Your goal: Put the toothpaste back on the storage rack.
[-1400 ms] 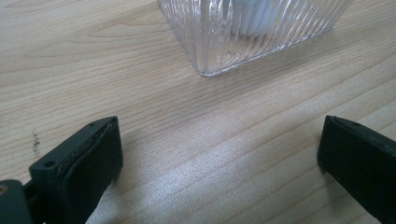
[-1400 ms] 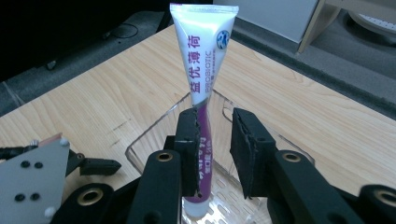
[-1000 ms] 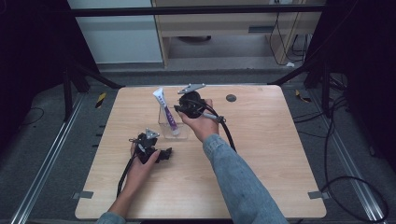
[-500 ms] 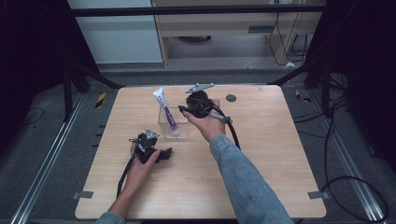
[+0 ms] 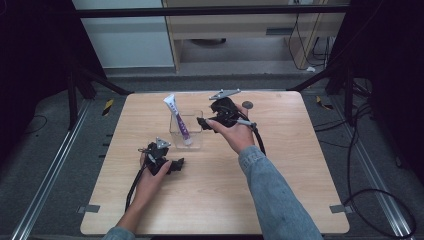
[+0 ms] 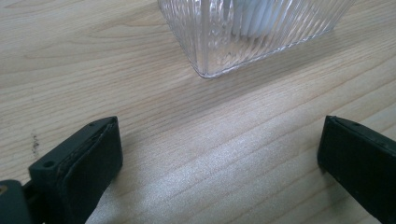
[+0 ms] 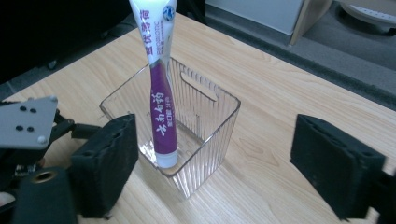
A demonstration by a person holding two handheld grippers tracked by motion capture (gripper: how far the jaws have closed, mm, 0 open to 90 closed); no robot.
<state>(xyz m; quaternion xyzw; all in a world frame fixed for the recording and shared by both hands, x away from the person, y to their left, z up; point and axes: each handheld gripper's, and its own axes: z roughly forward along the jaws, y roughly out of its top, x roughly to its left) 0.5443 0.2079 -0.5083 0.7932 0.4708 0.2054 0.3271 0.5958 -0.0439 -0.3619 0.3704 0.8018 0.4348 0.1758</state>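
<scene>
A clear ribbed plastic box [image 5: 187, 131] stands open-topped near the middle of the far half of a pale wooden tabletop [image 5: 290, 180]. A purple and white toothpaste tube [image 5: 178, 120] stands inside it, cap end down on the box floor, leaning so its flat white end pokes above the rim toward the far left. In the right tongs view the tube [image 7: 159, 88] rests in the near corner of the box [image 7: 205, 126]. The right tongs [image 5: 205, 122], held in a hand just right of the box, are spread wide with nothing between them. The left tongs [image 5: 176, 165], resting on the tabletop just in front of the box, also gape, empty. A small dark disc [image 5: 247, 105] lies near the far edge. The tabletop's right half and near edge lie bare
</scene>
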